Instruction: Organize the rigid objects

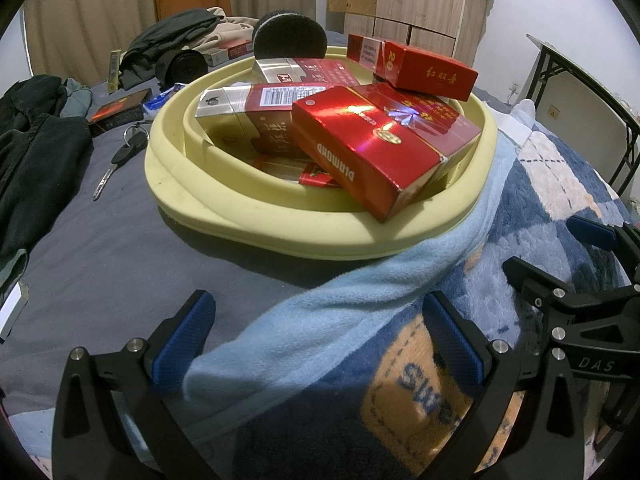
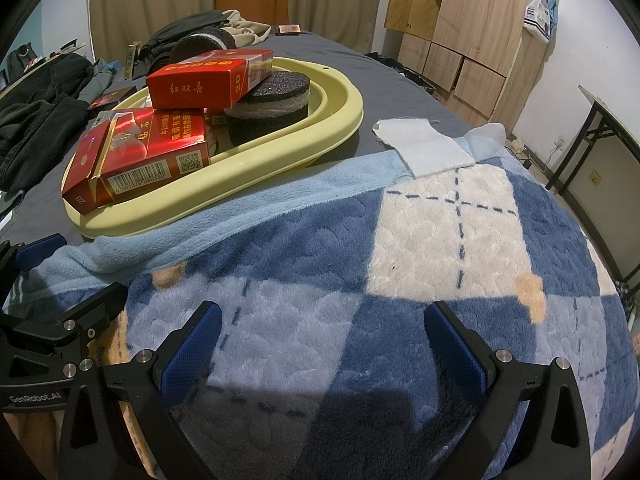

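"DIAMOND" on red box (image 1: pixel 372 152), "GenRobot.AI" on gripper mount (image 2: pixel 36 396)

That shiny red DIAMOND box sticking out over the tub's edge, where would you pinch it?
Probably the overhanging near end of the DIAMOND box, pinching across its thin top and bottom faces from the blanket side. That corner juts past the yellow tub's rim, clear of the other packs.

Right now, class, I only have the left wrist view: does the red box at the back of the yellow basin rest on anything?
Observer: Yes, the red box has one end lying over a black sponge disc inside the yellow basin.
Operator: Anything to the right of the basin?
Observer: A white cloth lies on the blanket there.
Operator: And the right gripper?
Observer: The right gripper is open and empty above the blanket.
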The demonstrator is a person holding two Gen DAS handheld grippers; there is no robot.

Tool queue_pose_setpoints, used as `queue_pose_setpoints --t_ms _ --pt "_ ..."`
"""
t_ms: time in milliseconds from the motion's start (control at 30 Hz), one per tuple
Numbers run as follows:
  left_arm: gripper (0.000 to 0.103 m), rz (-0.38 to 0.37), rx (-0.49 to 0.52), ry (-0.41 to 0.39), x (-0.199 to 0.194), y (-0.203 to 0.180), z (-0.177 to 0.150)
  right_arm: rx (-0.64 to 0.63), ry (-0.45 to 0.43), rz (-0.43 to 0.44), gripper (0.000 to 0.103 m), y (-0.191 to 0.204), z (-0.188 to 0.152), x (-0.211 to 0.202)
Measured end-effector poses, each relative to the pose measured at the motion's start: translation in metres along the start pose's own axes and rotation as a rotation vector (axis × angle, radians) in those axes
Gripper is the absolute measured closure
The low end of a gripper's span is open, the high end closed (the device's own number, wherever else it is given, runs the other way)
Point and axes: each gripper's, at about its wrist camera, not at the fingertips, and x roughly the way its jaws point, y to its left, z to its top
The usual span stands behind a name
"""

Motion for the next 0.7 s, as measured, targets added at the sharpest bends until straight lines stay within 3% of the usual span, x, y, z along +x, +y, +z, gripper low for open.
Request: queue_pose_setpoints --t_ms 700 --pt "0.000 0.000 0.000 0.000 0.0000 0.0000 -0.0001 0.000 0.000 0.000 0.000 0.0000 0.0000 0.0000"
